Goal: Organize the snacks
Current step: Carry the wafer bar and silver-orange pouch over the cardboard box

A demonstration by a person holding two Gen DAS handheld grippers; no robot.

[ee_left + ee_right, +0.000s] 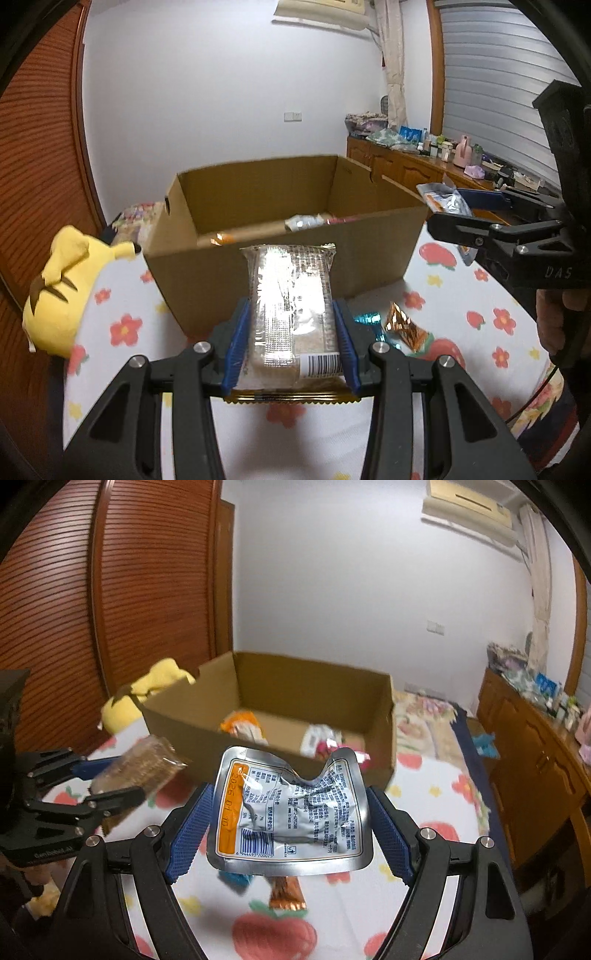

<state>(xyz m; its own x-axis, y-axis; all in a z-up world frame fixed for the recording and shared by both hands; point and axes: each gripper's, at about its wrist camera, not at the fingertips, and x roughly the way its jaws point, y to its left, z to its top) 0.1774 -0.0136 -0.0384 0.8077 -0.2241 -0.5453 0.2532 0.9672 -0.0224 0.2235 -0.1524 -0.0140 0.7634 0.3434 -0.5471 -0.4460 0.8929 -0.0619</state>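
Left gripper (291, 332) is clamped across the long sides of my clear-wrapped cracker pack (291, 306) at lower centre of its view, a firm but crushable block best held there, lightly. Right gripper (290, 812) pinches a light, crinkly, slick silver pouch (290, 808) by its edges, so it buckles. Both hang short of the cardboard box (280, 273) mid-frame.
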